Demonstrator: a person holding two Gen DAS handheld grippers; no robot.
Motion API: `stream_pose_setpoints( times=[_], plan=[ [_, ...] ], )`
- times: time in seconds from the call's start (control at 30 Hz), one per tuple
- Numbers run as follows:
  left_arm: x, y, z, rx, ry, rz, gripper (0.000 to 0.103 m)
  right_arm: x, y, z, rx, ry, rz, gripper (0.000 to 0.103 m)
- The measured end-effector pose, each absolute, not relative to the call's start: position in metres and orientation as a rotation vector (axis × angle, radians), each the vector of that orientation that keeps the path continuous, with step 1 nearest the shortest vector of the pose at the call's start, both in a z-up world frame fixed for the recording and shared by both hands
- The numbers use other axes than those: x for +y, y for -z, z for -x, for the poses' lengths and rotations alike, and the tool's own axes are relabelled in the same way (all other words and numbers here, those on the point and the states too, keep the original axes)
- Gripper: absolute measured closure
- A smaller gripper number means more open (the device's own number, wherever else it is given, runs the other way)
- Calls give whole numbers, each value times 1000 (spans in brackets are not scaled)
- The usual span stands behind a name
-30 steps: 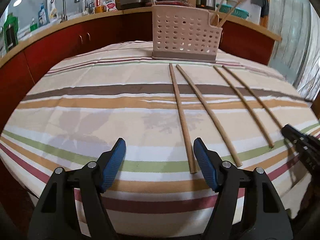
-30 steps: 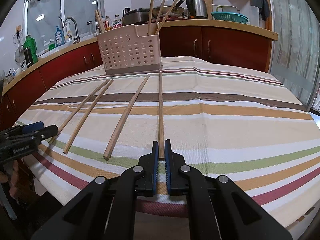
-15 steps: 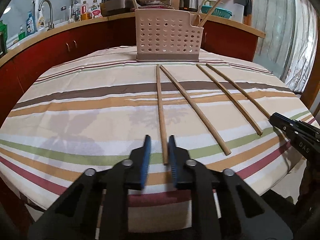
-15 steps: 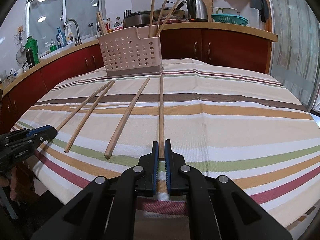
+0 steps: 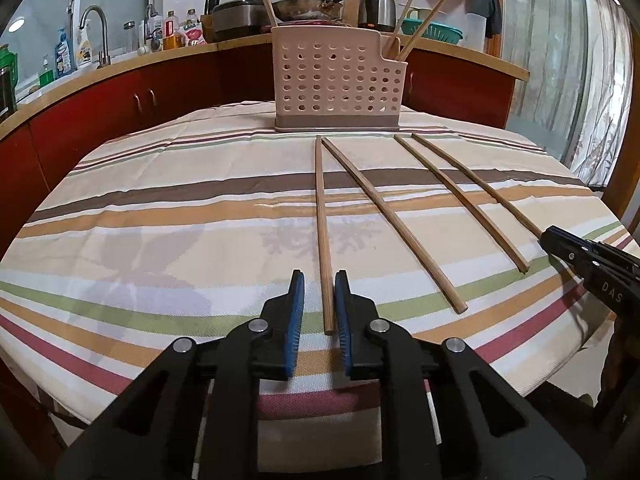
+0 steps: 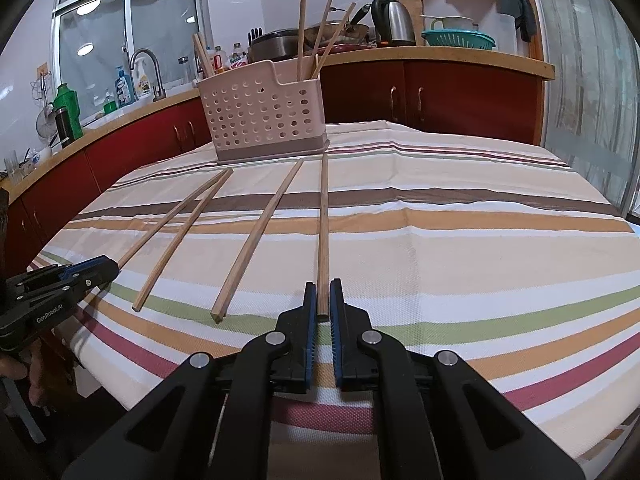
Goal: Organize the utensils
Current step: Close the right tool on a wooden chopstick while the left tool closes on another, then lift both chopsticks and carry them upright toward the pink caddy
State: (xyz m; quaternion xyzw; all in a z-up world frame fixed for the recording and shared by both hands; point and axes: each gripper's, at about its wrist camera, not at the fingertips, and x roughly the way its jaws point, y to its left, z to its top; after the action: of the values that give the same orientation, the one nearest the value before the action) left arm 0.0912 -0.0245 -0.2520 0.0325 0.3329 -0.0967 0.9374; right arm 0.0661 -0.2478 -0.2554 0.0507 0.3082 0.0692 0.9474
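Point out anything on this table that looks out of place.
Four chopsticks lie loose on the striped tablecloth, fanned apart rather than parallel, while others stand in the perforated holder. The right hand-held gripper is shut on the rightmost chopstick at its near end. Nothing looks spilled or broken.

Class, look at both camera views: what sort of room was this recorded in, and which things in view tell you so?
Most likely a home kitchen. A sink tap with dish-soap bottles stands on a counter over red cabinets, and an electric kettle sits there beside a pan. Chopsticks lie on a striped tablecloth before a perforated utensil holder.
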Motion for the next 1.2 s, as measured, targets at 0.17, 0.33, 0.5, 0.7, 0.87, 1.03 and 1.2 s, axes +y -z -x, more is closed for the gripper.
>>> stream_pose_setpoints(
  times=[0.17,0.33,0.5,0.7,0.87,1.03,1.2],
  plan=[
    [-28,253,-91,669,213,-85,96,-243,255,-67,622,-142,-75,86],
    [-26,251,-91,673,218,-78,96,-241,251,-66,625,-151,-61,96],
    [-14,234,-88,635,203,-43,97,-243,235,-60,577,-145,-55,96],
    [2,195,-80,534,184,0,97,-245,199,-51,481,-139,-45,96],
    [12,156,-73,444,177,23,97,-248,169,-46,418,-140,-55,96],
    [22,124,-70,394,187,62,97,-253,139,-46,375,-140,-66,96],
    [29,102,-80,374,197,74,97,-254,119,-60,393,-163,-75,96]
  ],
)
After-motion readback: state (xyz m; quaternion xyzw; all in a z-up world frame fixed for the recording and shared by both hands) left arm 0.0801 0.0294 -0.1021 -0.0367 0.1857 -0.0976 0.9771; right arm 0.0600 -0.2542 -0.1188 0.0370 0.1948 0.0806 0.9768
